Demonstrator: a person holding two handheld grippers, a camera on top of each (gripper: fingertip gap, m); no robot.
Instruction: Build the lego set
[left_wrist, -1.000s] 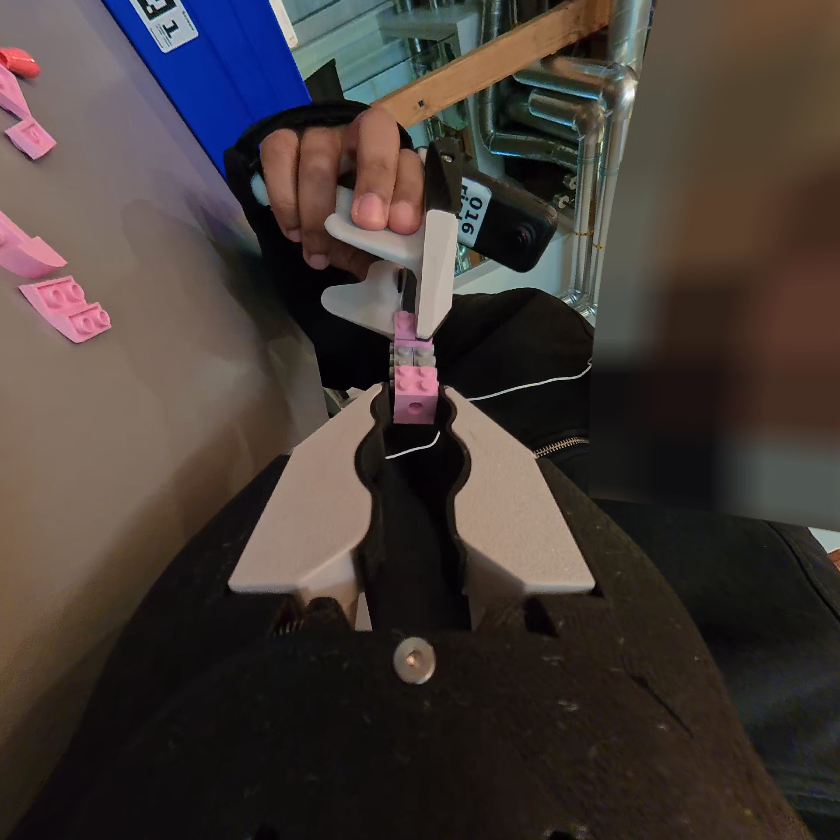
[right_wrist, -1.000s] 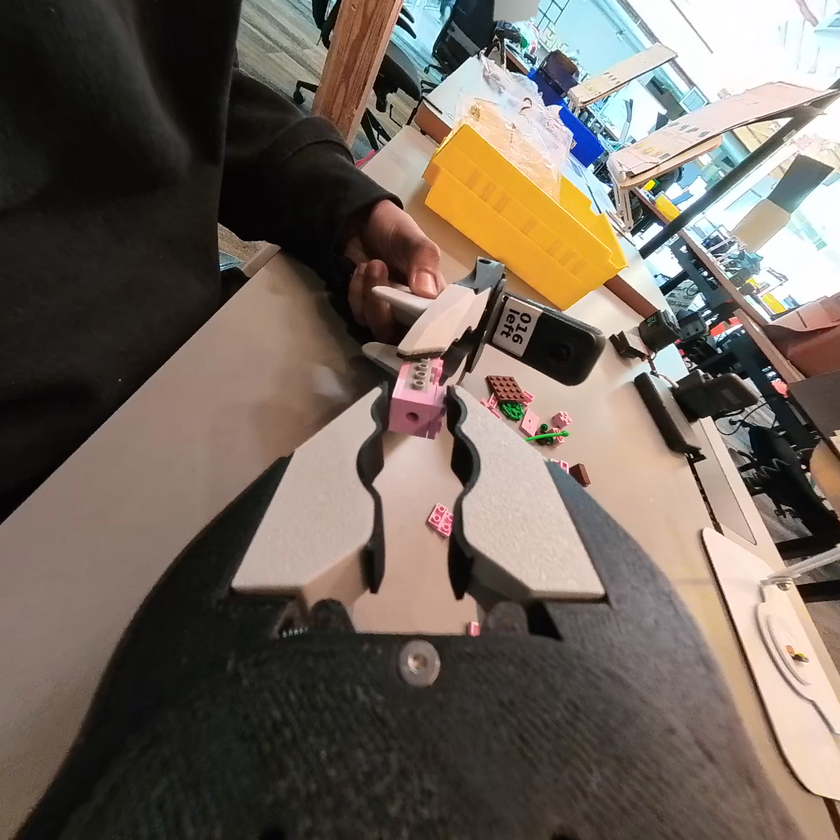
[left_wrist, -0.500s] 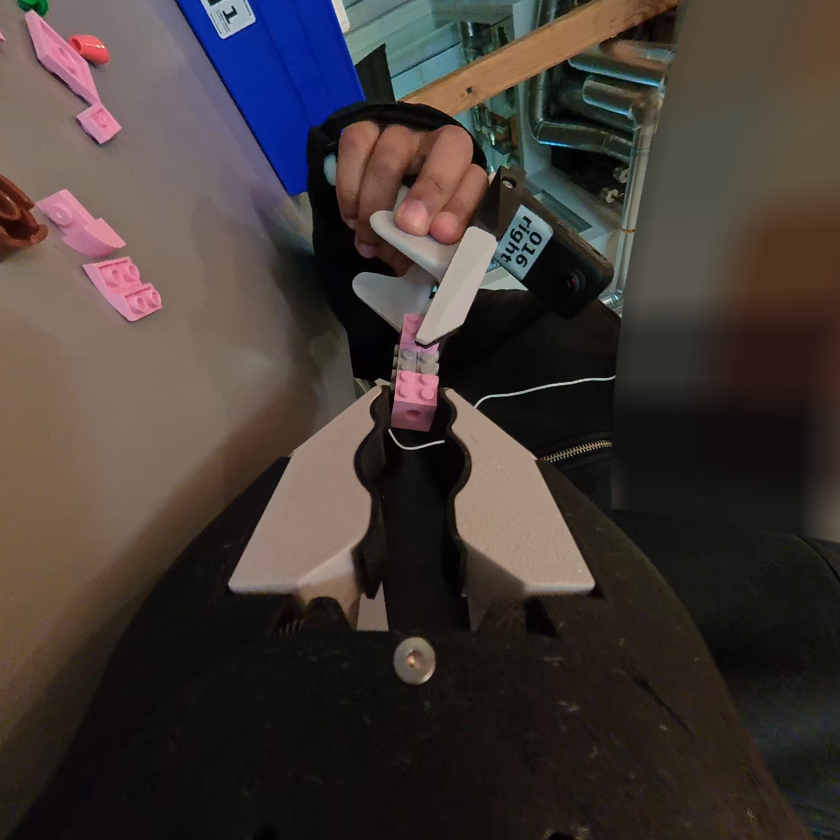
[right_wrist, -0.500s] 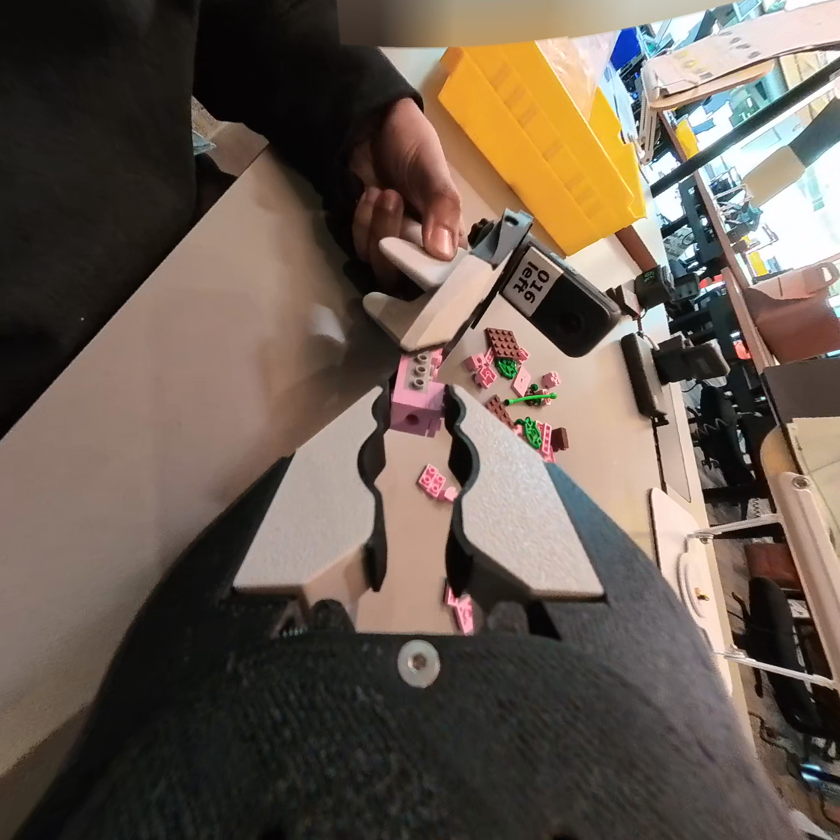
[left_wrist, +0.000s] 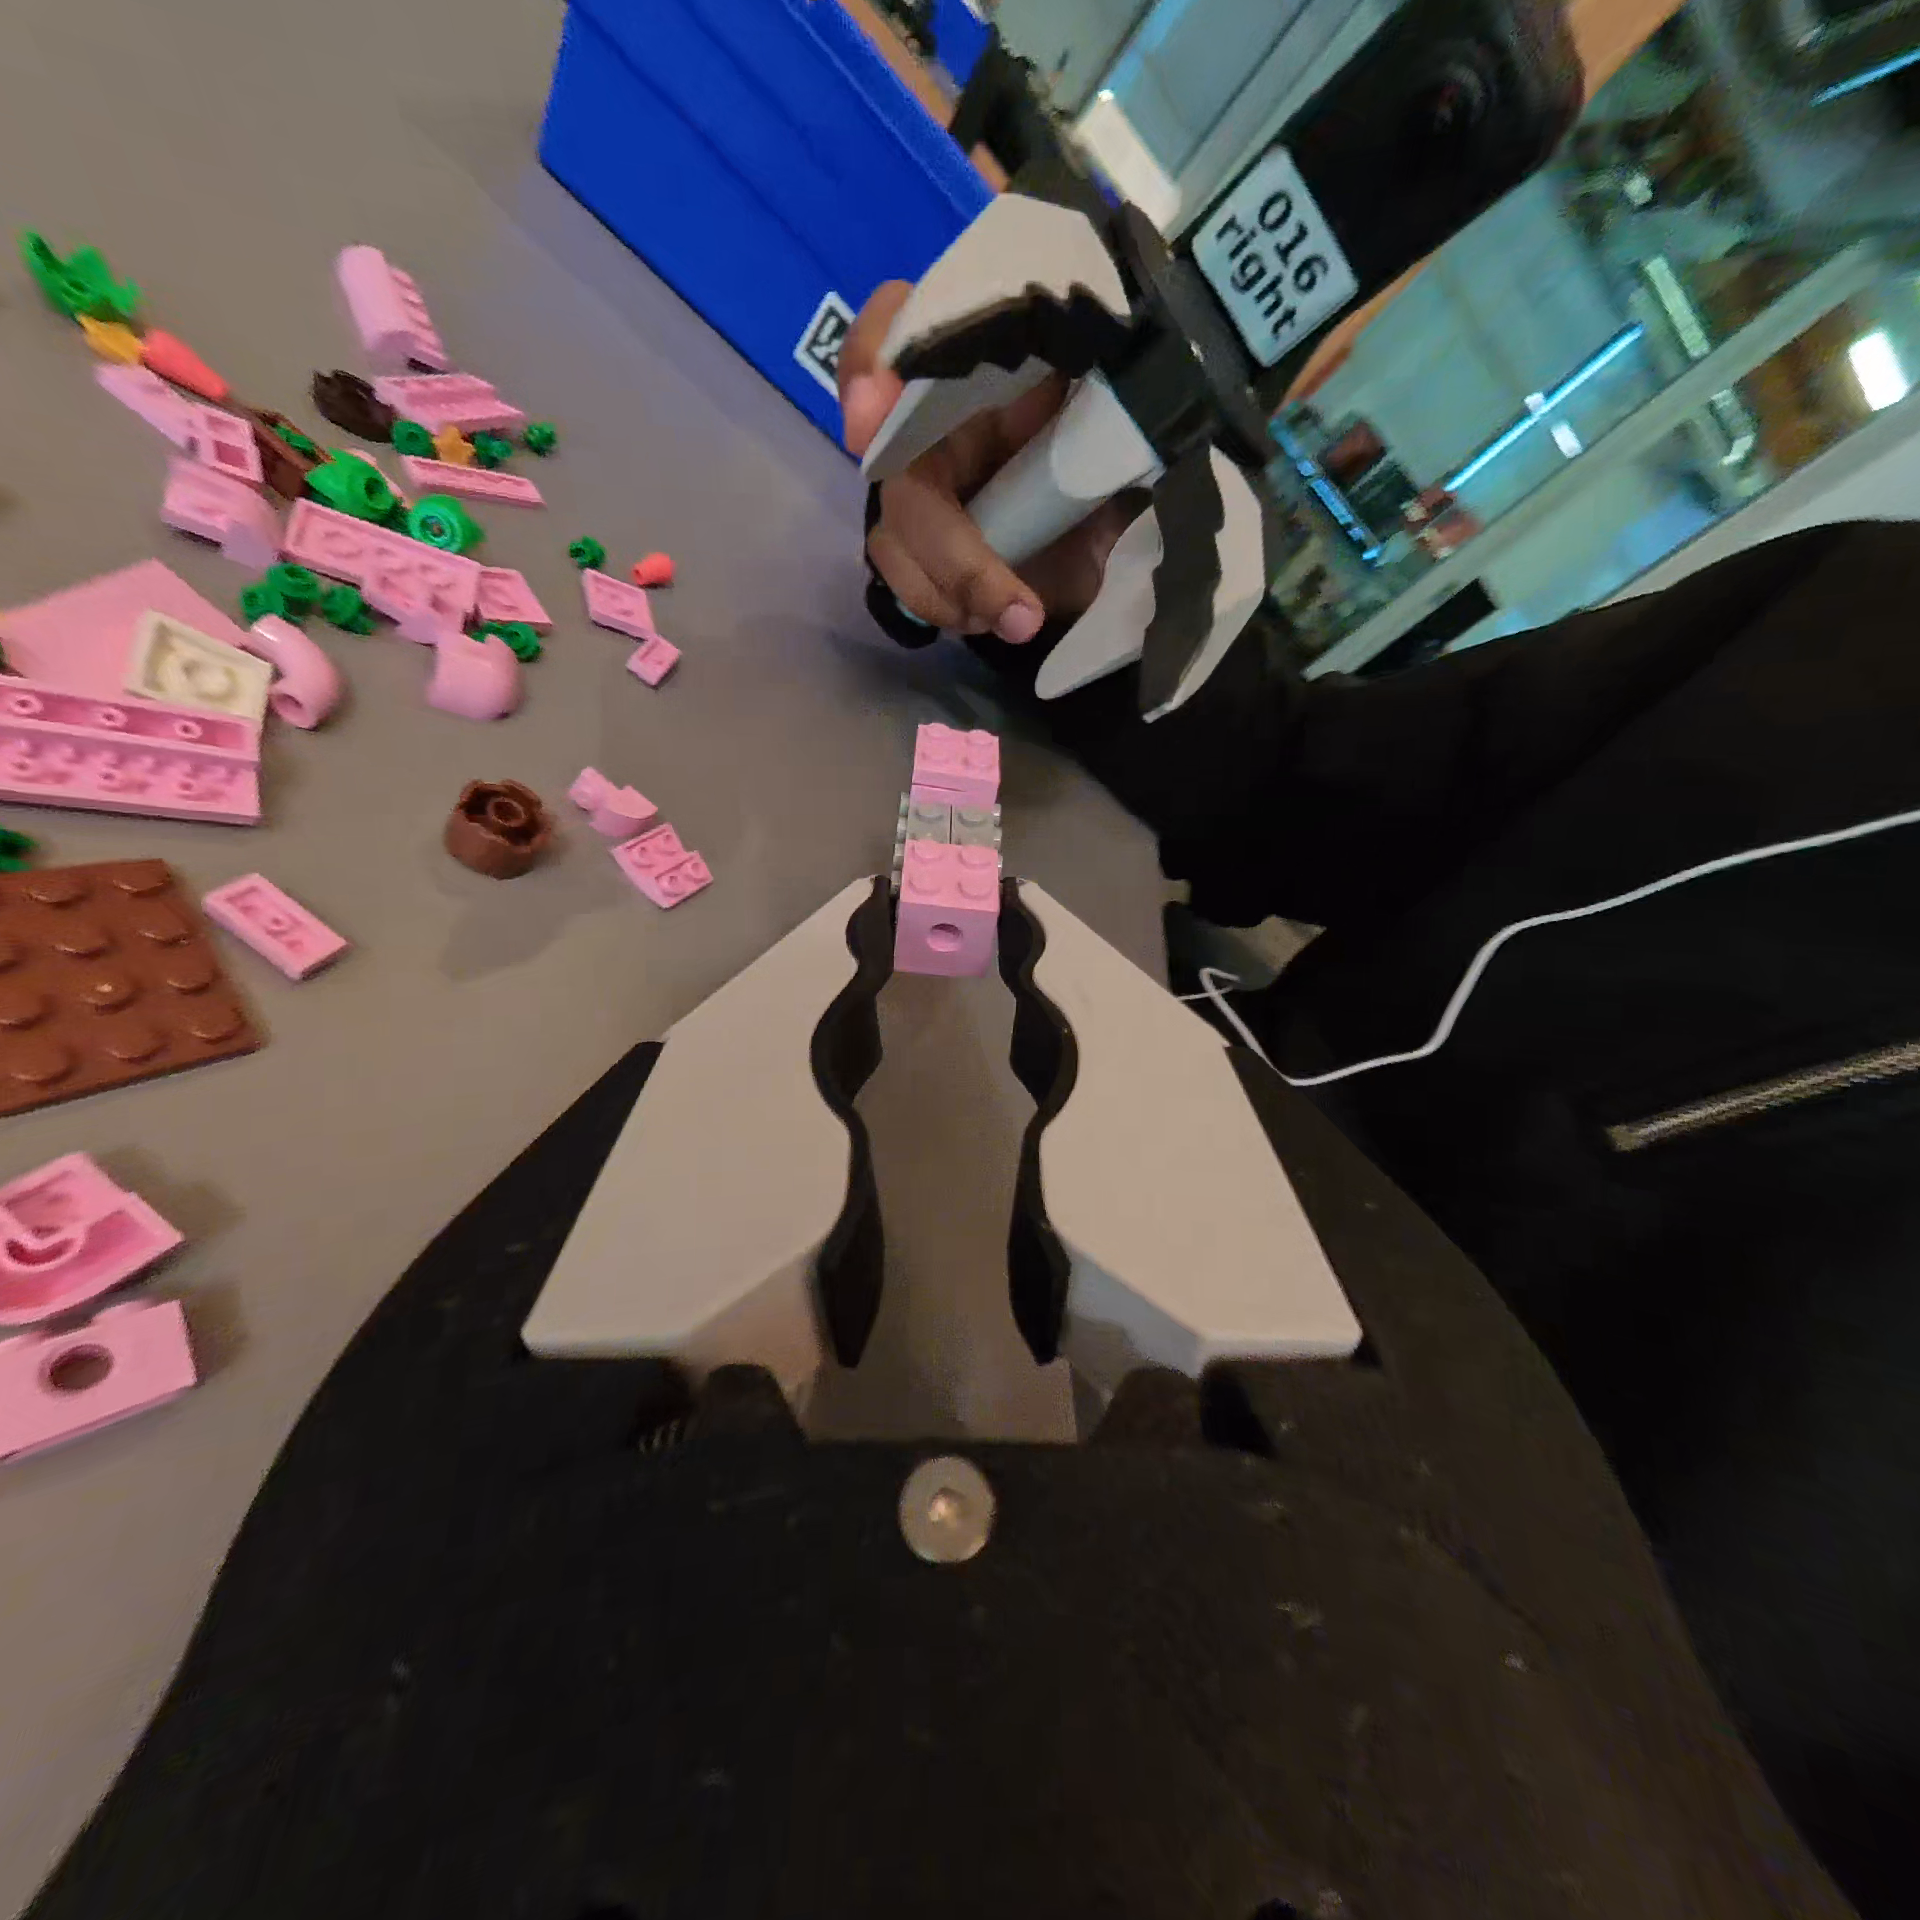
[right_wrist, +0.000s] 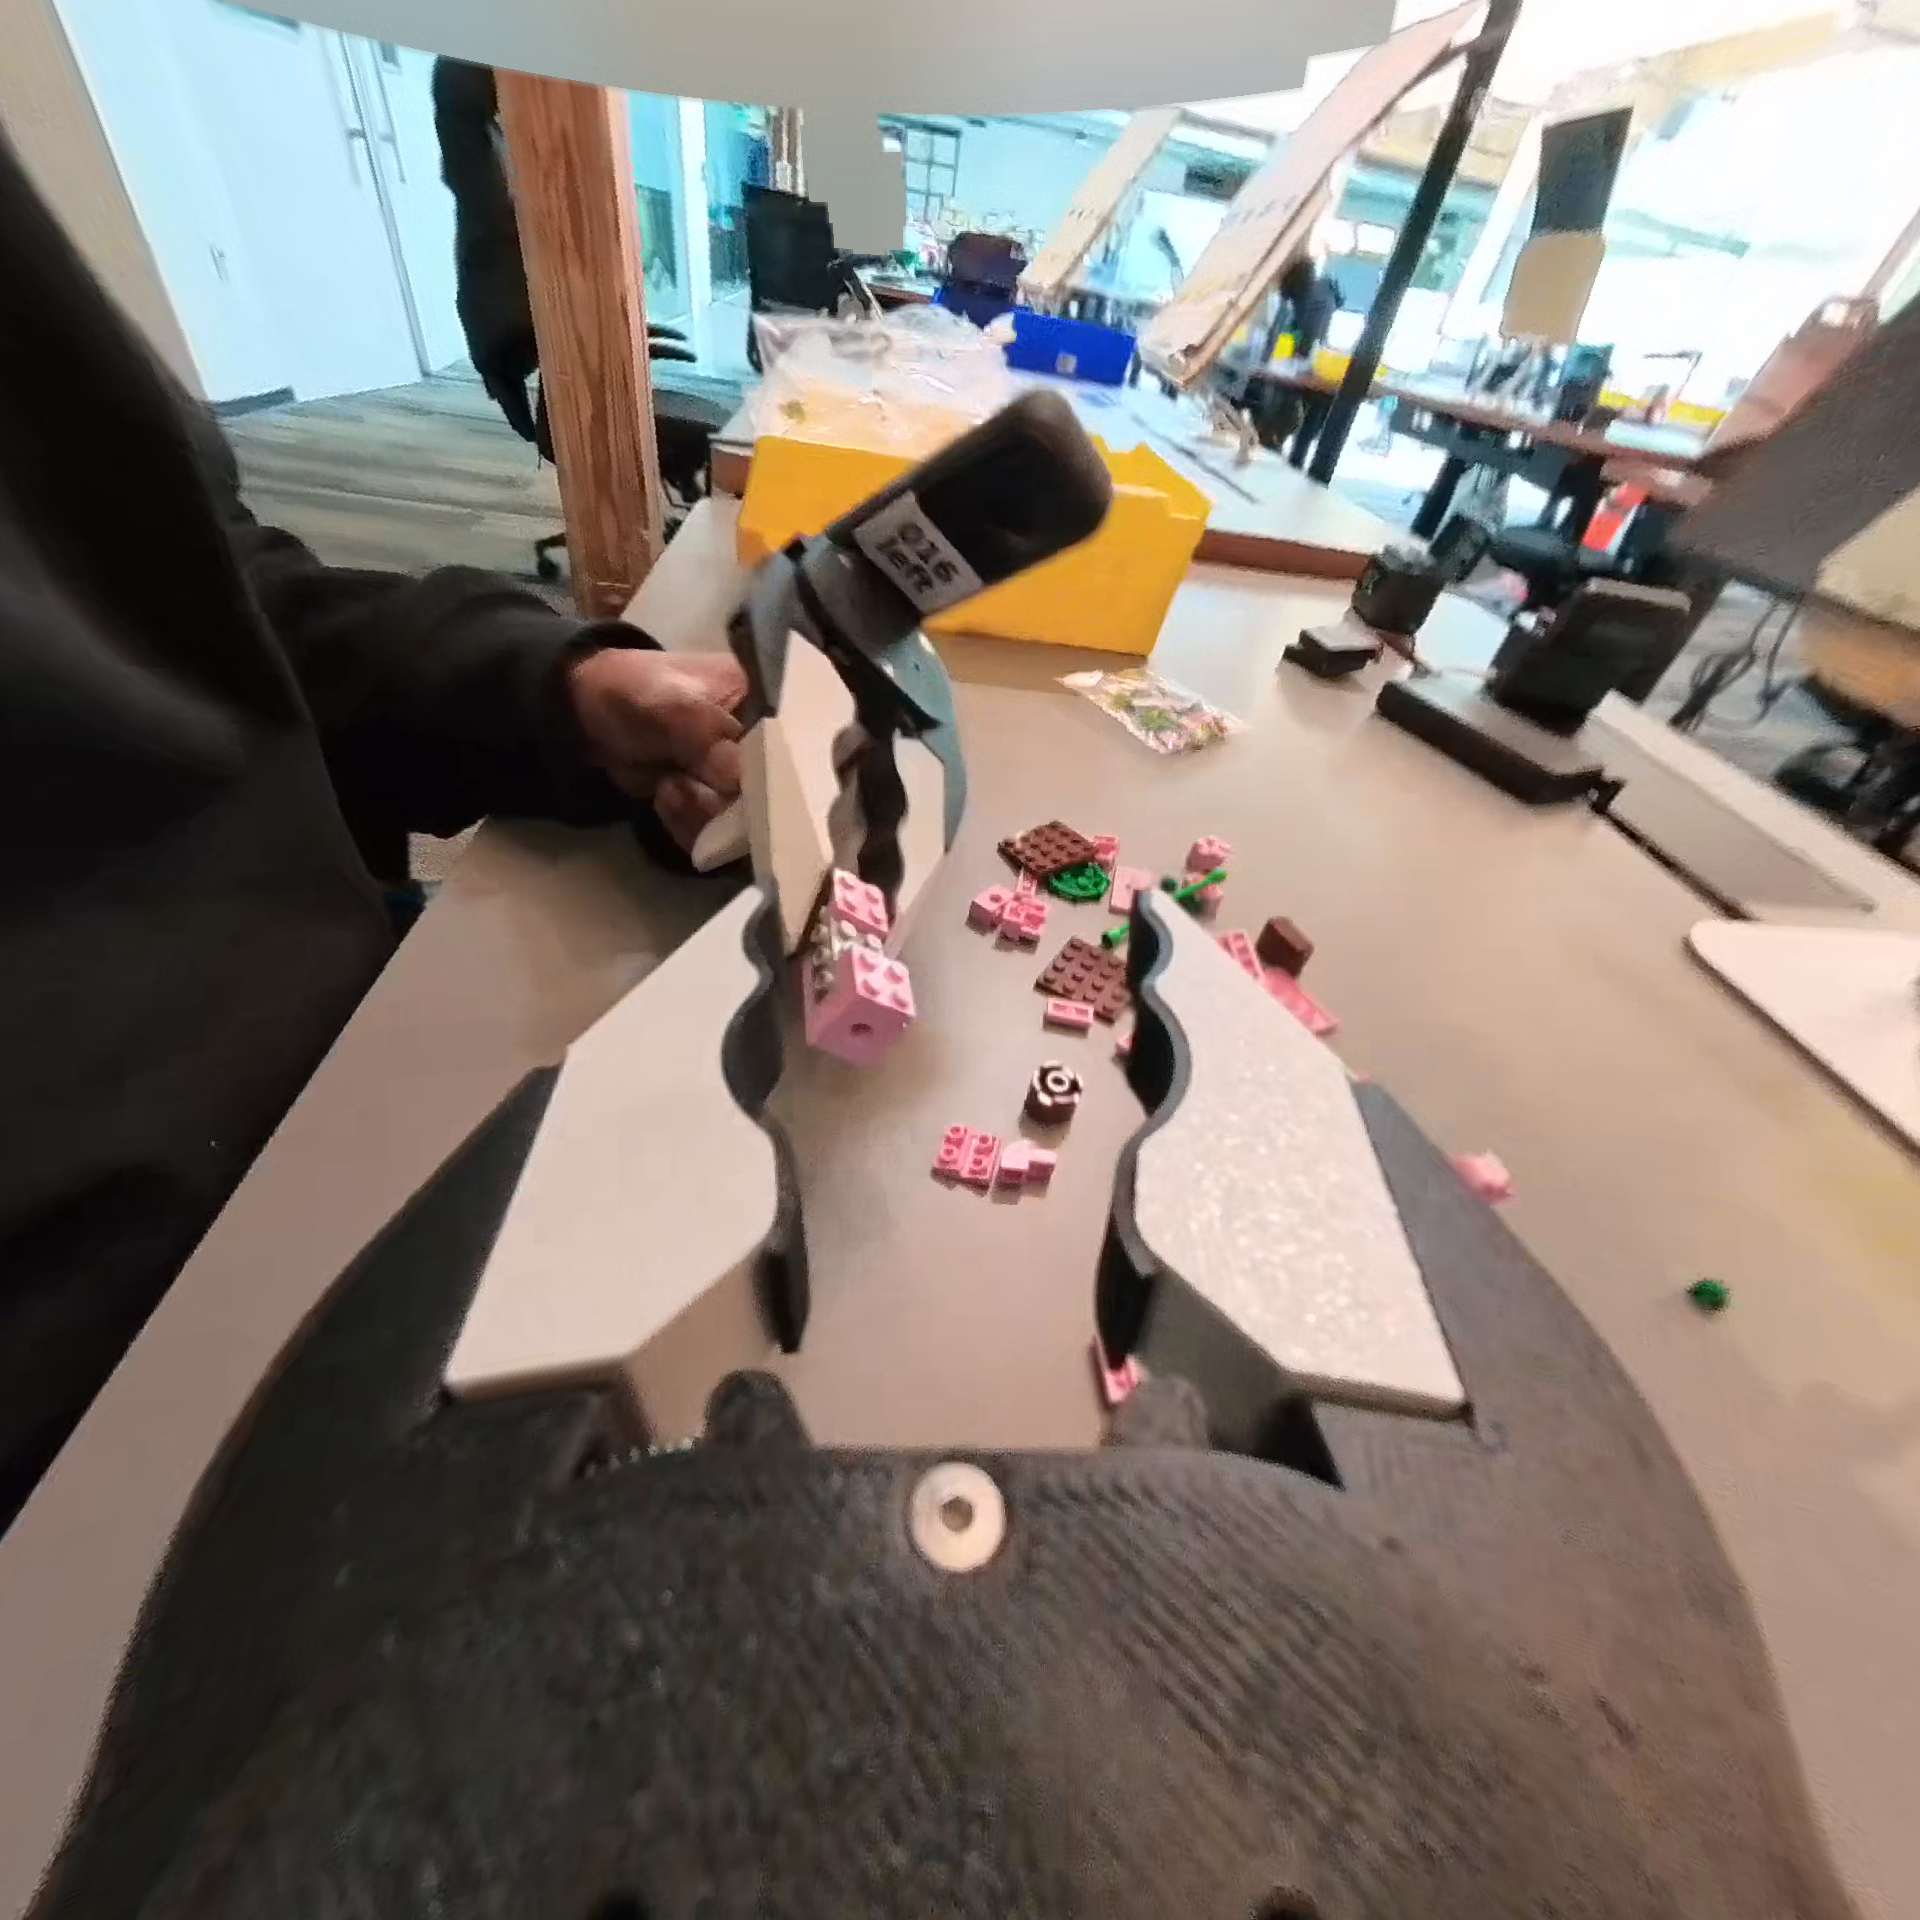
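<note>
Lego stack (left_wrist: 948, 852) clamped in left gripper (left_wrist: 943, 914)

The left claw (left_wrist: 948, 904) was pinched nearly closed, fingertips level. The right claw (right_wrist: 951, 925) gaped wide, seemingly lifted clear, each gripped by a hand (left_wrist: 940, 540).

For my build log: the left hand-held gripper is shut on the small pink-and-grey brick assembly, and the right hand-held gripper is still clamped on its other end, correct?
Not quite: the right hand-held gripper is open and clear of the small pink-and-grey brick assembly, as both wrist views show. The left hand-held gripper alone is shut on it.
</note>
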